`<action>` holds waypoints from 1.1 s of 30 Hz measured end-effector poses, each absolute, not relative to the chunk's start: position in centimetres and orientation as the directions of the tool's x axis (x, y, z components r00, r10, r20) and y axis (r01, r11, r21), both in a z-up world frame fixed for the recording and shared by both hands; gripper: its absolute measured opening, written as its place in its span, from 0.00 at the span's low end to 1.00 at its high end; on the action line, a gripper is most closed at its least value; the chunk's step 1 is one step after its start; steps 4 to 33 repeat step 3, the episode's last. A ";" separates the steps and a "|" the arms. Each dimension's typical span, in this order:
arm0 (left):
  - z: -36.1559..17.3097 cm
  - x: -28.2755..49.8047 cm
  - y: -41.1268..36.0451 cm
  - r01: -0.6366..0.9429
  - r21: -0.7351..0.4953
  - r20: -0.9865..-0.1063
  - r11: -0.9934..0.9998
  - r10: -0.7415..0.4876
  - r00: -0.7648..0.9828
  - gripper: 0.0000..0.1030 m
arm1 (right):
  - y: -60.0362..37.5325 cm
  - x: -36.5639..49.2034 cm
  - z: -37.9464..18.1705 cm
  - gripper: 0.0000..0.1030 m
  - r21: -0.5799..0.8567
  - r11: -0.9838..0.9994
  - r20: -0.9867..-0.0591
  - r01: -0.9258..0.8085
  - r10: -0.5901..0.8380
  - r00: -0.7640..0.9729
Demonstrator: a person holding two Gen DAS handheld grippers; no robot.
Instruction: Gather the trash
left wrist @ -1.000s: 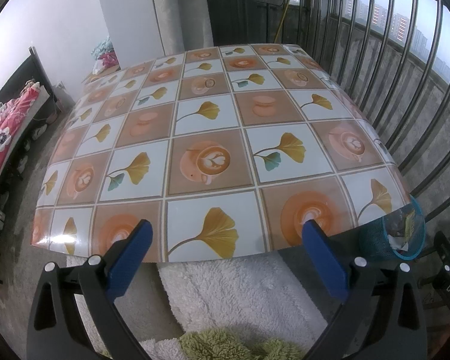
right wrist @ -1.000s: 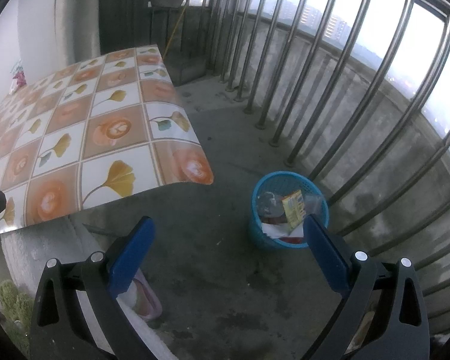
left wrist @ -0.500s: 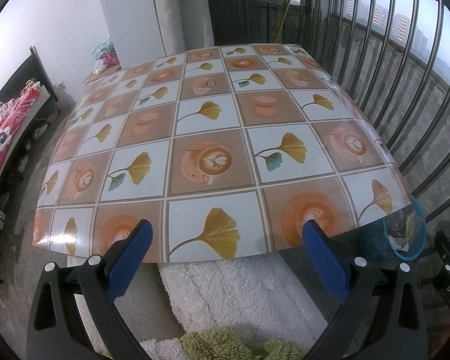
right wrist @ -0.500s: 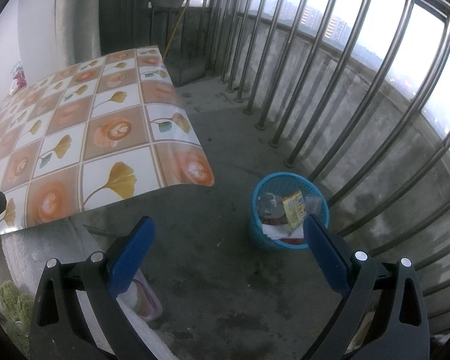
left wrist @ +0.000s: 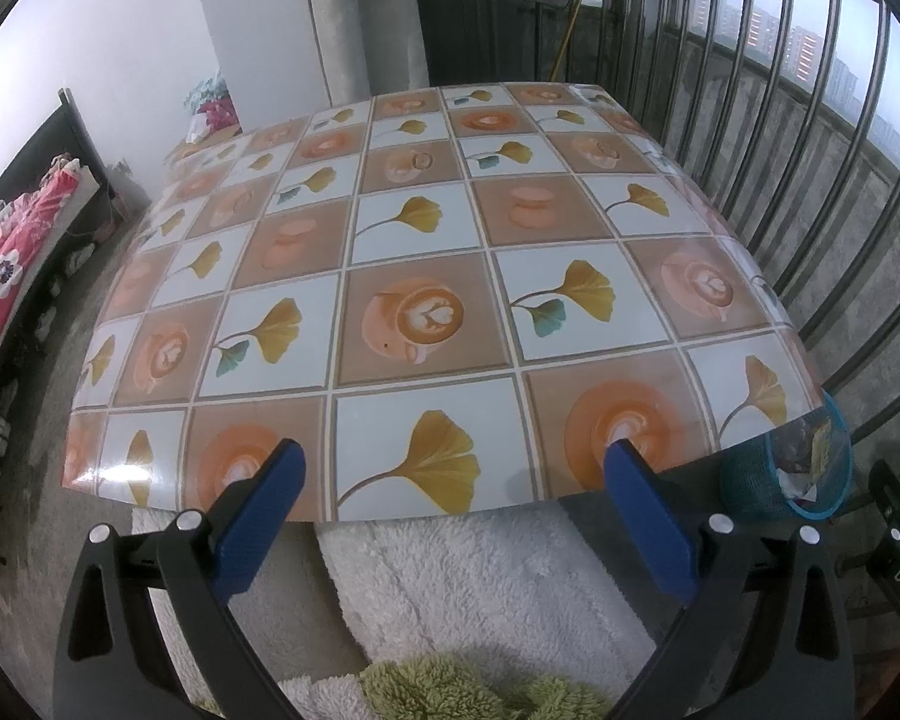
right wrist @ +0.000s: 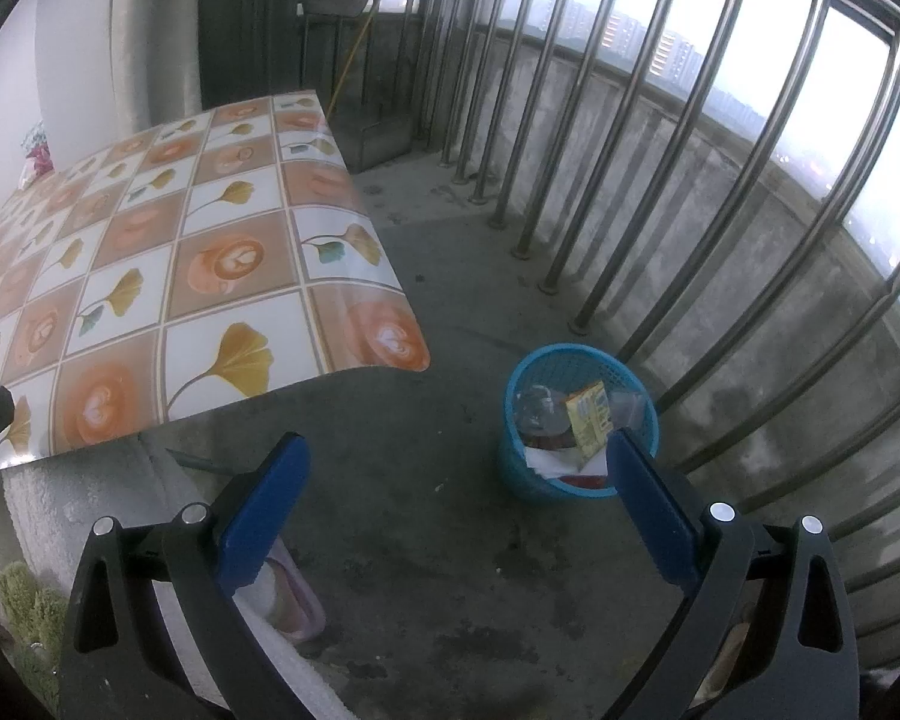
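A blue mesh trash basket (right wrist: 576,420) stands on the concrete floor by the railing, holding a clear bottle, a yellow packet (right wrist: 588,420) and white paper. In the left wrist view the same basket (left wrist: 786,474) peeks out past the table's near right corner. My right gripper (right wrist: 456,456) is open and empty, above the floor to the left of the basket. My left gripper (left wrist: 450,468) is open and empty at the near edge of the table (left wrist: 426,276), whose glossy tiled cloth with leaf and coffee-cup prints carries nothing.
A steel balcony railing (right wrist: 678,180) runs along the right and far side. A white fluffy towel (left wrist: 486,576) lies below the table's near edge, with a green shaggy mat (left wrist: 450,690) nearer. A pink and white tub (right wrist: 288,600) sits on the floor. A bed (left wrist: 12,252) stands at left.
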State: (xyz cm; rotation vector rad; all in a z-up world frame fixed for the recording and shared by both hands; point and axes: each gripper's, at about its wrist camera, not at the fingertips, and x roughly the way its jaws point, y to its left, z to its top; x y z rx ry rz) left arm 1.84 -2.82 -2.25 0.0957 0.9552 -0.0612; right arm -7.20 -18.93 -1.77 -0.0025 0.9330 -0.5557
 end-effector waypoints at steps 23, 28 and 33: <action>-2.3 1.9 -2.7 0.096 0.055 -0.817 0.994 -0.011 0.576 0.95 | -18.9 -7.2 -1.8 0.92 -0.236 0.860 -0.759 0.452 -0.454 0.466; -2.3 1.9 -2.7 0.096 0.055 -0.817 0.994 -0.011 0.576 0.95 | -18.9 -7.2 -1.8 0.92 -0.236 0.860 -0.759 0.452 -0.454 0.466; -2.3 1.9 -2.7 0.096 0.055 -0.817 0.994 -0.011 0.576 0.95 | -18.9 -7.2 -1.8 0.92 -0.236 0.860 -0.759 0.452 -0.454 0.466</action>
